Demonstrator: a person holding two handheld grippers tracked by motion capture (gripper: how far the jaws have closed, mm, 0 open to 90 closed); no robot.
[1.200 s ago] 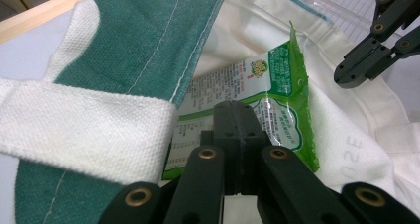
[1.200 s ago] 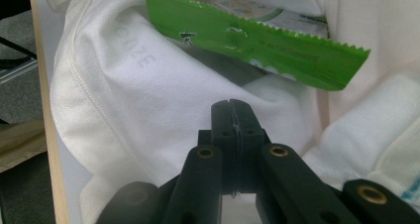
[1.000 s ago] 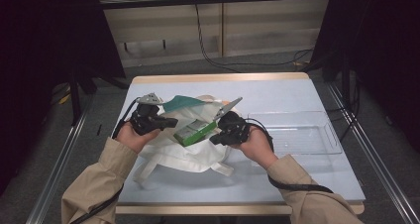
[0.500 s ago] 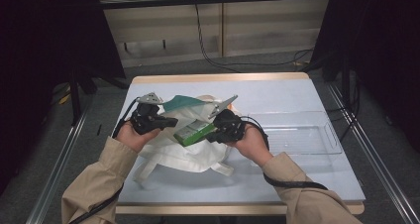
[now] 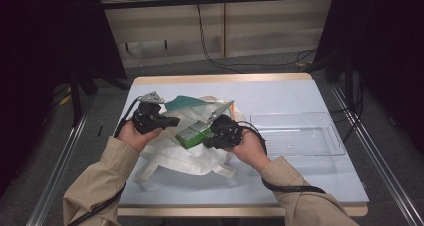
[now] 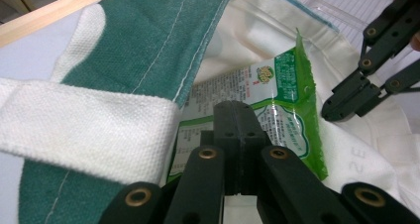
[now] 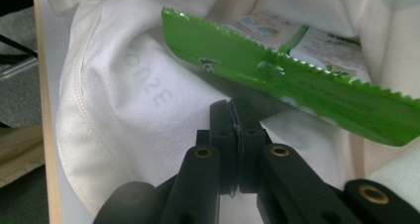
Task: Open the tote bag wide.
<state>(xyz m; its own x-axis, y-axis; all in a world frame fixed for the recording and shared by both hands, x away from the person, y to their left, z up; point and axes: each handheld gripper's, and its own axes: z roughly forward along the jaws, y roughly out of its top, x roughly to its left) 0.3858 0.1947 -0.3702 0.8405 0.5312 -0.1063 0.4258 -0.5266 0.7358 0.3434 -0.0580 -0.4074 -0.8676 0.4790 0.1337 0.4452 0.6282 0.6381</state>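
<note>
A green snack packet (image 5: 191, 134) lies at the mouth of a white cloth bag (image 5: 172, 153) that has a green panel (image 5: 182, 103). My left gripper (image 5: 176, 120) is shut, its tips by the bag's upper rim just left of the packet. In the left gripper view its closed jaws (image 6: 237, 110) point at the packet (image 6: 277, 85), beside a white strap (image 6: 84, 125), with nothing showing between them. My right gripper (image 5: 206, 142) is shut too, its tips at the packet's right end. In the right gripper view they (image 7: 231, 106) rest over white cloth just under the packet's serrated edge (image 7: 297, 80).
A clear plastic tray (image 5: 300, 133) stands on the pale blue table (image 5: 280, 93) to the right of the bag. The bag's handles (image 5: 150, 171) trail toward the near edge. Dark floor and metal rails flank the table.
My right gripper has edged a little to the left toward the packet. The left gripper, the bag and the packet have stayed where they were.
</note>
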